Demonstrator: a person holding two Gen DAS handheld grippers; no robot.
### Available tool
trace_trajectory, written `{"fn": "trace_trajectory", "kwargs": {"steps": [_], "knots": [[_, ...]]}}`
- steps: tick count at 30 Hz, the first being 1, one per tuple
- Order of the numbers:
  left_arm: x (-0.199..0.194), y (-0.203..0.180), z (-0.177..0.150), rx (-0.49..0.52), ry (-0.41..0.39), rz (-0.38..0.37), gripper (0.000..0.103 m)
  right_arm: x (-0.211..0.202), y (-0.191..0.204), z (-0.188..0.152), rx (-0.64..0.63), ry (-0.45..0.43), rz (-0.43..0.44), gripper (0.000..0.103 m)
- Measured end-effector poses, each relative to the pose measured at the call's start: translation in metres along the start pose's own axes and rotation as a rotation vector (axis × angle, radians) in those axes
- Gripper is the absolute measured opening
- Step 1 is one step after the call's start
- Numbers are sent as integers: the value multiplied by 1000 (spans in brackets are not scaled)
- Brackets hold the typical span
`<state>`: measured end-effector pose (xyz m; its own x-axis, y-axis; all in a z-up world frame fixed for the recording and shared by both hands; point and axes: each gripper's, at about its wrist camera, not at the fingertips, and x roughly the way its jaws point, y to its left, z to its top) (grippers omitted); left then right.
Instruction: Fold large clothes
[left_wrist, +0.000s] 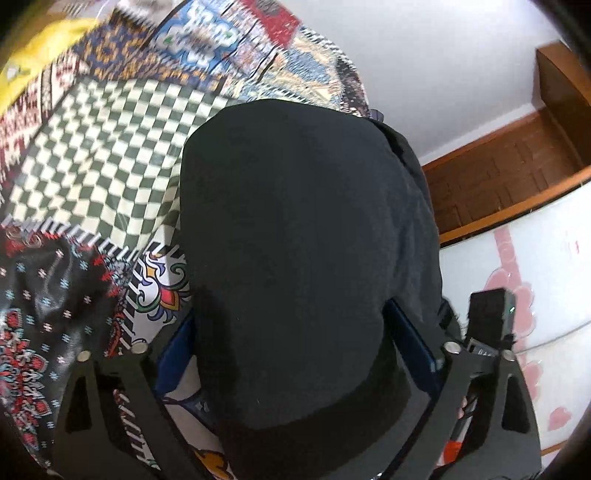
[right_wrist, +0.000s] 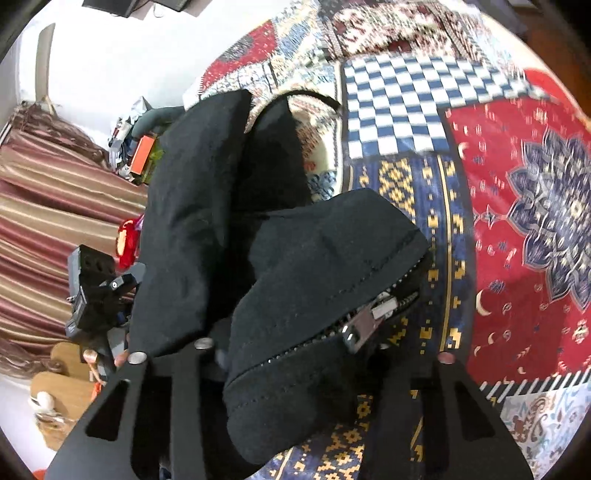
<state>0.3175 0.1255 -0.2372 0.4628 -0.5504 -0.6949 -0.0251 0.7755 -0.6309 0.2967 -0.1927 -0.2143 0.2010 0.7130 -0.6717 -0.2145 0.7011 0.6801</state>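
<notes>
A large black zip garment (left_wrist: 303, 236) hangs in front of the left wrist camera and fills the middle of the view. My left gripper (left_wrist: 291, 339) is shut on its fabric; the blue pads (left_wrist: 413, 332) press it from both sides. In the right wrist view the same black garment (right_wrist: 229, 236) drapes over my right gripper (right_wrist: 291, 354), which is shut on a thick fold next to the silver zipper pull (right_wrist: 364, 325). The fingertips of both grippers are hidden by cloth. The garment is held above a patchwork bedspread (right_wrist: 517, 221).
The patterned bedspread (left_wrist: 92, 155) covers the bed below. A wooden floor and baseboard (left_wrist: 498, 166) lie to the right in the left view. Striped curtains (right_wrist: 55, 229) and a clutter of small items (right_wrist: 136, 147) are at the left in the right view.
</notes>
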Motion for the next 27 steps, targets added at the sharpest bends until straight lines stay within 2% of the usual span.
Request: {"fn": "trace_trajectory", "kwargs": {"steps": [6,9,15,21,27], "knots": [[-26,-18,1,64,-53,-39,82,-16,37,16,-100,-39,-26,20],[-47,-21,4,90,-102,-53,79,-15,56,25,-146,-53,-39,20],[-101,-15,31,114,-205,-50,78,-4,93,45,-201,-88,6,20],[-152,19,57,95,-284,-31,77,33,141,71,-262,-93,59,20],[-183,80,81,52,-301,44,77,104,177,91,-282,-42,95,19]]}}
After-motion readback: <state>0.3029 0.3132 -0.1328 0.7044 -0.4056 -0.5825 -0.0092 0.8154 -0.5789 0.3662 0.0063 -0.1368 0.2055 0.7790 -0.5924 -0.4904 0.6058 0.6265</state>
